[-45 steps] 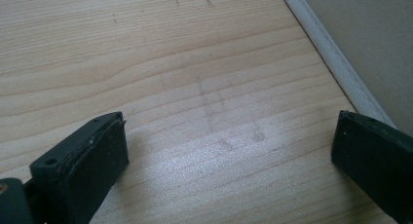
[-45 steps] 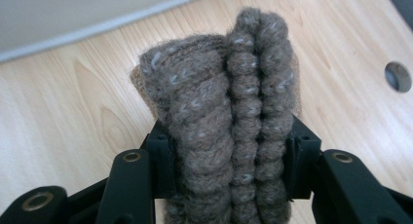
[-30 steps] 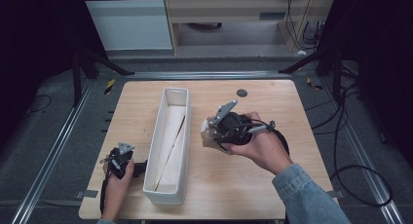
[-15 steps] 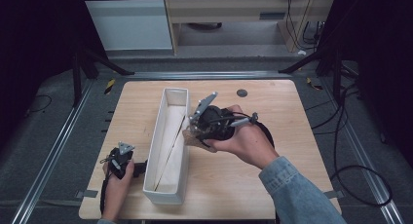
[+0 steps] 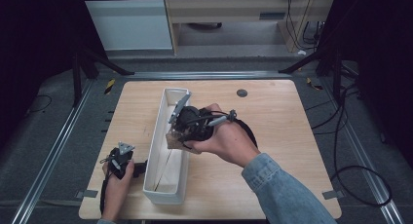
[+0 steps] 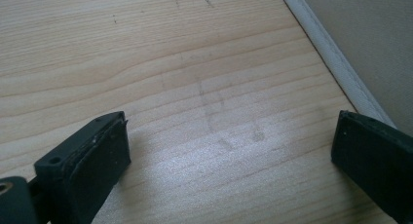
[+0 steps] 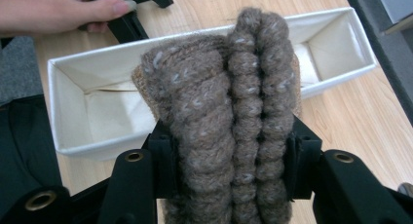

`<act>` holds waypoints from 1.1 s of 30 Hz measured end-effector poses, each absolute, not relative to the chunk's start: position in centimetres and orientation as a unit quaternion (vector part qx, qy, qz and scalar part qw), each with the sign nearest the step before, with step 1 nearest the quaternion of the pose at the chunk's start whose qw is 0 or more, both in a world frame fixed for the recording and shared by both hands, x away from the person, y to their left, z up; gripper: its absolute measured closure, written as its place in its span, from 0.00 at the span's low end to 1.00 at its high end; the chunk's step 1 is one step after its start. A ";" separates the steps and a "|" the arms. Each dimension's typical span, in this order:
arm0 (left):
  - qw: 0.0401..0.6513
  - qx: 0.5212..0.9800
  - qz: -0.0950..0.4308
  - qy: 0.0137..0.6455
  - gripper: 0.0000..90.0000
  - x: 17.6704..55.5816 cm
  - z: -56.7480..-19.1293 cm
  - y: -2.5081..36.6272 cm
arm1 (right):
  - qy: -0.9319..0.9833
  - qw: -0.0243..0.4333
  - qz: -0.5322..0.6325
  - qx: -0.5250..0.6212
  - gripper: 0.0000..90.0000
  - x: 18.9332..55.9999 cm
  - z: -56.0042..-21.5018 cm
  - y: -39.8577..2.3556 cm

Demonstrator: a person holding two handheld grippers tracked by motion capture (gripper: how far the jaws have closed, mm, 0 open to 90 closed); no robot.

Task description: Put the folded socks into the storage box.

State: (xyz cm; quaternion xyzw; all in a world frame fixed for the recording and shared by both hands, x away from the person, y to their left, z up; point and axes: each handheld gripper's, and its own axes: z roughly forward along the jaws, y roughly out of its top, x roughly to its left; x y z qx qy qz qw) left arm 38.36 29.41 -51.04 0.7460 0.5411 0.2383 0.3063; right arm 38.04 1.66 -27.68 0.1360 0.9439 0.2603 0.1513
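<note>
Carrying step: right gripper [image 7: 229, 151] is clamped half-wide on a rolled brown knit cloth [image 7: 226, 102], held above the long white bin [image 5: 157, 185] mid-counter [image 5: 292, 117]. Left gripper [image 6: 229, 151] rests wide open and empty, near-left of the bin. Next move, as judged: lower into the bin, release. No legible writing.

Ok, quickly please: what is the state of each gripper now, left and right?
Left gripper: open, nothing between the jaws, low over the wooden table.
Right gripper: closed on a rolled brown knitted item, over the long white bin.
</note>
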 end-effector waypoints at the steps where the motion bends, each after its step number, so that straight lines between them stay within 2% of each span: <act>1: 0.306 0.747 0.237 0.541 0.00 38.4 -51.0 29.4 | 0.944 0.150 0.262 0.135 0.57 38.0 -27.7 1.8; 15: 0.306 0.746 0.239 0.541 0.00 38.4 -51.0 29.4 | 0.946 0.136 0.271 0.116 0.58 37.5 -27.3 4.2; 33: 0.308 0.745 0.238 0.542 0.00 38.4 -51.1 29.4 | 0.958 0.107 0.247 0.093 0.57 36.5 -29.5 7.1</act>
